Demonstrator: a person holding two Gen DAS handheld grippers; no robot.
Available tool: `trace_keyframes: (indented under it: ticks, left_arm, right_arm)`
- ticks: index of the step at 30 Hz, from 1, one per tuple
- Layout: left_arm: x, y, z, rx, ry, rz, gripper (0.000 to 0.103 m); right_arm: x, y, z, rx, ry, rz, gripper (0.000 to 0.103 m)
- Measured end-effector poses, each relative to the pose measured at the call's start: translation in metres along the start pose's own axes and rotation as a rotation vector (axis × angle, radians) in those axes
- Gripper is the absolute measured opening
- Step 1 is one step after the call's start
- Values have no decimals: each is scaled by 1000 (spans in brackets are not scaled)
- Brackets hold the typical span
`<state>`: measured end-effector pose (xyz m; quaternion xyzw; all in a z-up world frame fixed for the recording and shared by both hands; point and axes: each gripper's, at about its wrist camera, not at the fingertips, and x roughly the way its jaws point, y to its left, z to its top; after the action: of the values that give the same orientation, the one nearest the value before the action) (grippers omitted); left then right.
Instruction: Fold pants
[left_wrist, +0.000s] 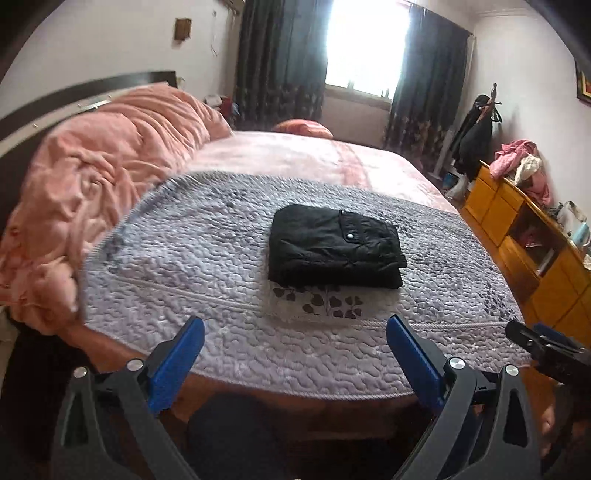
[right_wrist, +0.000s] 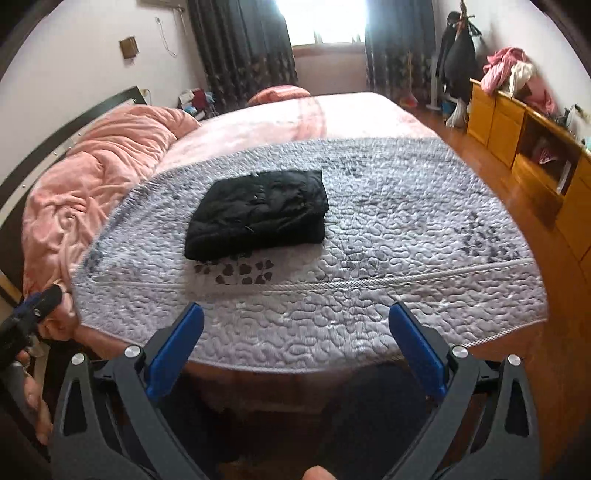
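Note:
The black pants (left_wrist: 334, 246) lie folded into a compact rectangle on the grey quilted cover (left_wrist: 207, 258) of the bed; they also show in the right wrist view (right_wrist: 258, 214). My left gripper (left_wrist: 295, 328) is open and empty, held back over the near edge of the bed, apart from the pants. My right gripper (right_wrist: 295, 314) is open and empty too, likewise back at the near edge. The right gripper's tip shows at the right of the left wrist view (left_wrist: 532, 338); the left gripper's tip shows at the left of the right wrist view (right_wrist: 40, 306).
A crumpled pink duvet (left_wrist: 92, 184) lies on the left of the bed by the dark headboard (left_wrist: 74, 88). A yellow wooden cabinet (right_wrist: 517, 133) with clothes on top stands at the right beyond a strip of wooden floor (right_wrist: 576, 295). Curtains and a bright window are at the back.

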<state>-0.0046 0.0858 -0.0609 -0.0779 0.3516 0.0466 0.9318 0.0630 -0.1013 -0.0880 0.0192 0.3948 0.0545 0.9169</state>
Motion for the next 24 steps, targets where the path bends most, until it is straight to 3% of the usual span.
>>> trace_keyframes:
  ticks: [6, 13, 18, 24]
  left_arm:
    - [-60, -19, -8, 10, -28, -1, 99]
    - [-114, -23, -2, 19, -104, 18, 99]
    - [-126, -22, 0, 20, -135, 18, 99]
    - [-122, -26, -3, 41, -106, -10, 99]
  right_arm:
    - [-78, 21, -3, -79, -116, -49, 100]
    - [-125, 30, -8, -90, -183, -54, 100]
    - [-139, 32, -9, -89, -198, -55, 100]
    - [-143, 35, -7, -97, -216, -60, 100]
